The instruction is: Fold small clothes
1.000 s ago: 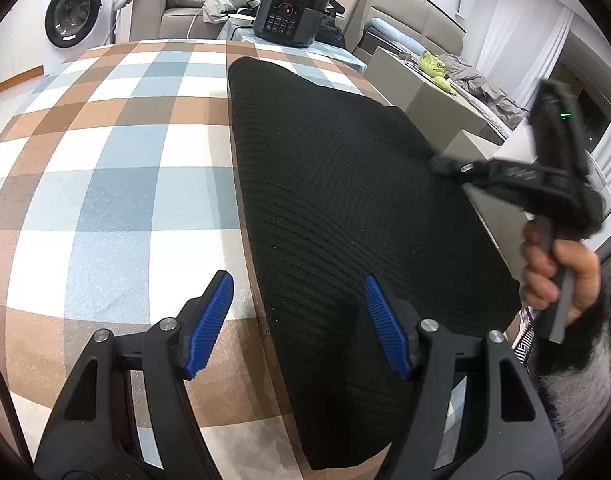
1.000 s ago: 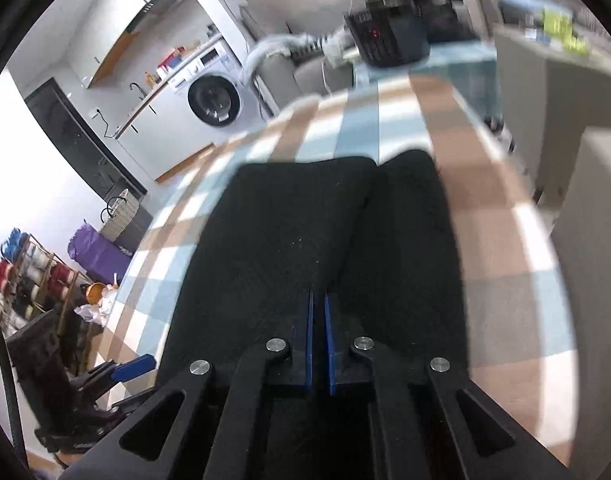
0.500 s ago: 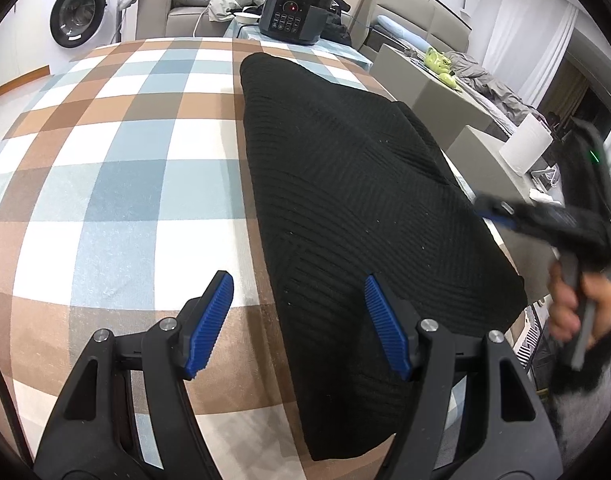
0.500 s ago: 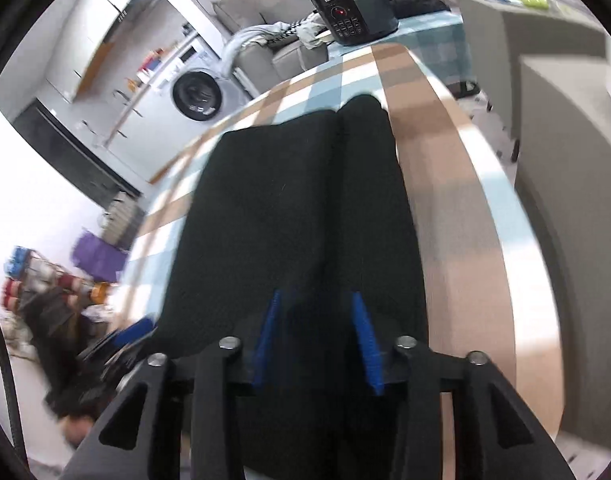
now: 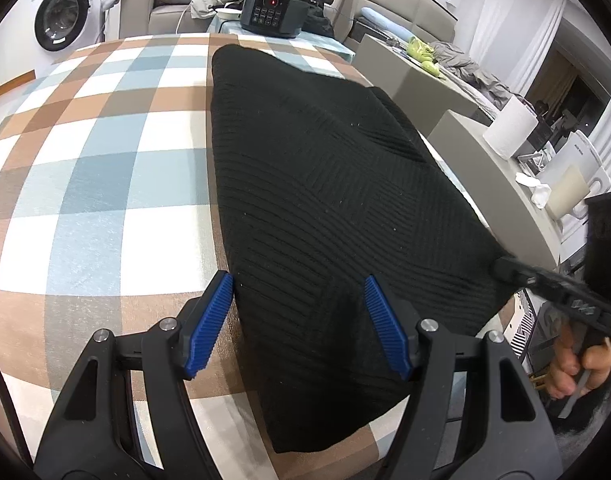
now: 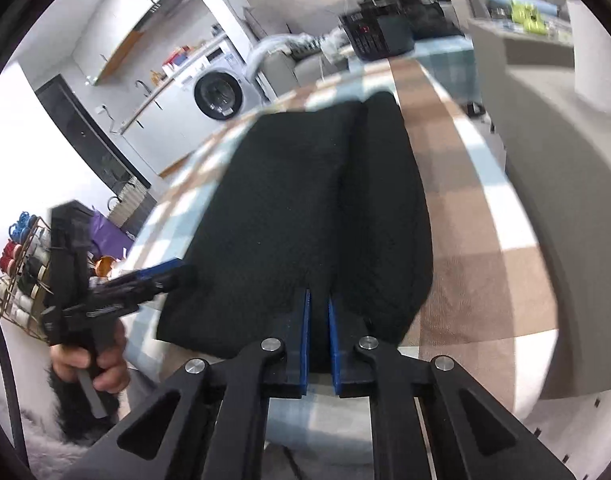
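A black knit [image 5: 325,208] lies folded lengthwise on the checked cloth [image 5: 97,168], filling the middle of both views. The left gripper [image 5: 299,320] hangs released at lower centre, its blue pads straddling the knit's near left edge. The right gripper [image 6: 319,332] has just been closing and is clenched on the knit's near hem, at the bottom centre of its view. A cooker [image 5: 273,8] stands at top centre, a washer [image 5: 61,20] upper left, a paper roll [image 5: 511,128] at right.
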Tool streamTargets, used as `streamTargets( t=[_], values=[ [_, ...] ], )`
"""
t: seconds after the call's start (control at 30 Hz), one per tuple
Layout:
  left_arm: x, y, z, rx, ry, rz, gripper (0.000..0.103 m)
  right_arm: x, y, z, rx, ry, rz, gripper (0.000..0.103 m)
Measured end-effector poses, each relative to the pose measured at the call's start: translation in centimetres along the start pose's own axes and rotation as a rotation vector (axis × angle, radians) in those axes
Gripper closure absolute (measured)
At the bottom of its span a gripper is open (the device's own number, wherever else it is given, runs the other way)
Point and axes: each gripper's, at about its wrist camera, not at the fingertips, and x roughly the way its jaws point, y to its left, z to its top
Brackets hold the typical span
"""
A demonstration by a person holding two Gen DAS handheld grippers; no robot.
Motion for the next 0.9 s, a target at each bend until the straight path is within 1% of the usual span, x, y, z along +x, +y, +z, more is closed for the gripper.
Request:
streamTargets(
  t=[0.03, 0.1, 0.13, 0.17, 0.23, 0.33, 0.37, 0.4, 0.47, 0.53, 0.57, 0.63, 0.67, 0.77, 0.83, 0.9],
  values=[
    [-0.2, 0.0, 0.0, 0.001, -0.004, 0.003, 0.037, -0.1, -0.2, -0.2, 0.013, 0.024, -0.022, 0.096],
    [-0.5, 0.2, -0.1, -0.002, -0.008, 0.000, 0.037, 1.2, -0.7, -0.9, 0.018, 0.075, -0.078, 0.096],
    [-0.6, 0.3, -0.2, -0.004, -0.010, -0.006, 0.037, 1.8, -1.0, -1.2, 0.033, 0.084, -0.083, 0.096],
    [-0.5, 0.4, -0.3, -0.006, -0.007, -0.008, 0.037, 1.8, -1.3, -1.4, 0.054, 0.082, -0.076, 0.096],
    [-0.2, 0.6, -0.5, -0.003, 0.009, -0.001, 0.037, 1.5, -1.2, -1.0, 0.056, 0.072, -0.083, 0.095],
    [-0.2, 0.9, -0.7, -0.009, 0.012, -0.008, 0.037, 0.8, -1.3, -0.4, 0.083, 0.028, -0.048, 0.087],
    [-0.3, 1.1, -0.8, -0.011, 0.011, -0.011, 0.037, 0.8, -1.3, -0.2, 0.081, 0.016, -0.055, 0.080],
    [-0.3, 1.1, -0.8, -0.013, 0.011, -0.009, 0.037, 1.0, -1.3, 0.1, 0.079, 0.005, -0.056, 0.077],
    [-0.3, 1.3, -1.0, -0.021, 0.013, -0.008, 0.037, 2.2, -1.2, 1.3, 0.096, 0.000, -0.048, 0.077],
    [-0.2, 1.4, -1.3, -0.021, 0.017, 0.002, 0.037, 4.0, -1.3, 2.5, 0.107, 0.016, -0.038, 0.077],
    [-0.2, 1.4, -1.5, -0.018, 0.018, 0.007, 0.037, 4.6, -1.5, 2.9, 0.115, 0.025, -0.052, 0.077],
    [-0.1, 1.6, -1.9, -0.022, 0.025, 0.011, 0.037, 5.5, -1.2, 3.3, 0.108, 0.015, -0.042, 0.077],
    [-0.1, 1.8, -2.0, -0.029, 0.028, 0.009, 0.037, 5.8, -1.0, 3.5, 0.103, 0.003, -0.043, 0.077],
    [-0.4, 2.3, -2.2, -0.050, 0.031, -0.001, 0.037, 5.4, -0.5, 3.6, 0.089, -0.050, -0.023, 0.096],
    [-0.6, 2.5, -2.0, -0.053, 0.024, 0.000, 0.037, 5.0, -0.1, 3.5, 0.065, -0.055, -0.059, 0.098],
    [-0.7, 2.6, -1.5, -0.047, 0.017, -0.001, 0.037, 5.2, -0.4, 3.2, 0.057, -0.018, -0.091, 0.098]
  ],
)
